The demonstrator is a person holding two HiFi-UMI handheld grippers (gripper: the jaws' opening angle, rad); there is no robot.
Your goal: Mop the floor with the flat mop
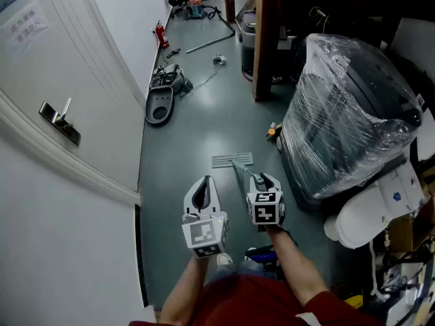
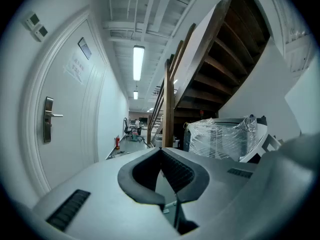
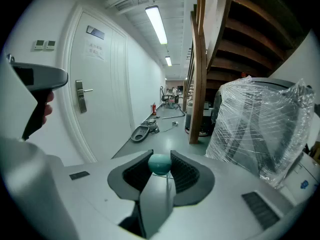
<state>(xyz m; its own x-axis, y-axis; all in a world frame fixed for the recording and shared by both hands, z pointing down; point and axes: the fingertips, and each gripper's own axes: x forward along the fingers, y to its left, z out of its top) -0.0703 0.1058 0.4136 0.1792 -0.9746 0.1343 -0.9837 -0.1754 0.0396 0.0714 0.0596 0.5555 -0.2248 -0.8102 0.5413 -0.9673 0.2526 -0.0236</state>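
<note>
Right gripper [image 3: 161, 157] clenches flat mop [image 3: 157, 199] by smooth grey pole, rounded teal cap [image 3: 160, 164]; left gripper [image 2: 161, 151] closed, empty. We see rectangular pad [image 1: 232, 160] only from head view.

Slanted grey flat mop [image 1: 233, 160], seemingly grounded

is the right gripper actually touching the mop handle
Touching. The right gripper view shows the right gripper with both jaws clamped on the mop handle, whose teal tip sits between them.
</note>
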